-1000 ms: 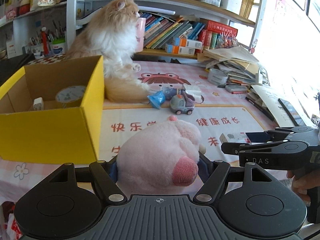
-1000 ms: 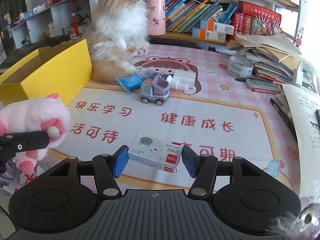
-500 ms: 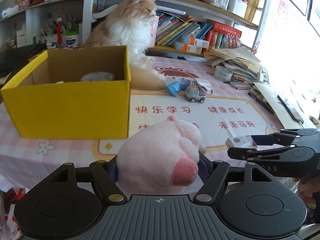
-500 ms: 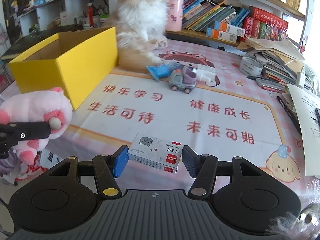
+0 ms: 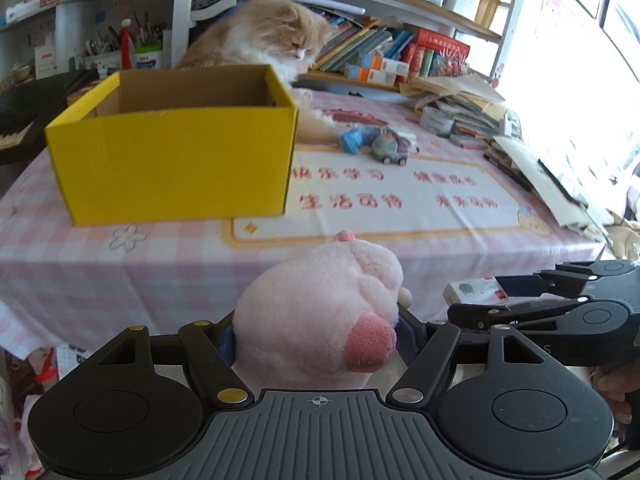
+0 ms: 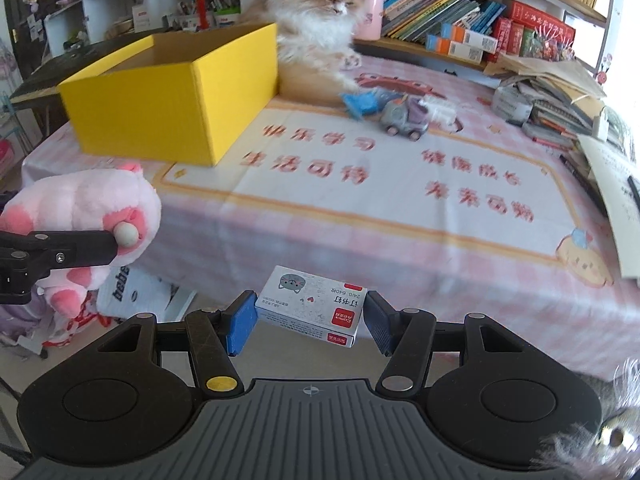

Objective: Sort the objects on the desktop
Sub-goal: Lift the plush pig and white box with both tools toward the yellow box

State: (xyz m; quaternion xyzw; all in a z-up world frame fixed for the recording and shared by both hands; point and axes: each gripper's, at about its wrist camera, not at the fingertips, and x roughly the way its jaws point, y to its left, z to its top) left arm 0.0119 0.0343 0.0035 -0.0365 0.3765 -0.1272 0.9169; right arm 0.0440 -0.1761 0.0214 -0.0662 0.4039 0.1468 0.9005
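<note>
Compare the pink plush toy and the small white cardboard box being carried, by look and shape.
The pink plush toy is soft, rounded and fuzzy; the small white cardboard box is flat, hard-edged and printed, with red labels. The toy bulges well past the left tongs; the box fits neatly between the blue pads of the right tongs. Both are gripped, held off the table, short of the yellow box.

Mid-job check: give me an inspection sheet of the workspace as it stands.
Surface: table under a pink checked cloth with a printed mat.
Job's things: open yellow box on the table; pink plush toy and small staple box, both held off the table's near edge.
Clutter: toy truck, blue toy, paper stack.
Grippers: left claw shut on the plush; right claw shut on the staple box.
Cables: nothing seen.
Surroundings: cat beside the box; bookshelf behind.
</note>
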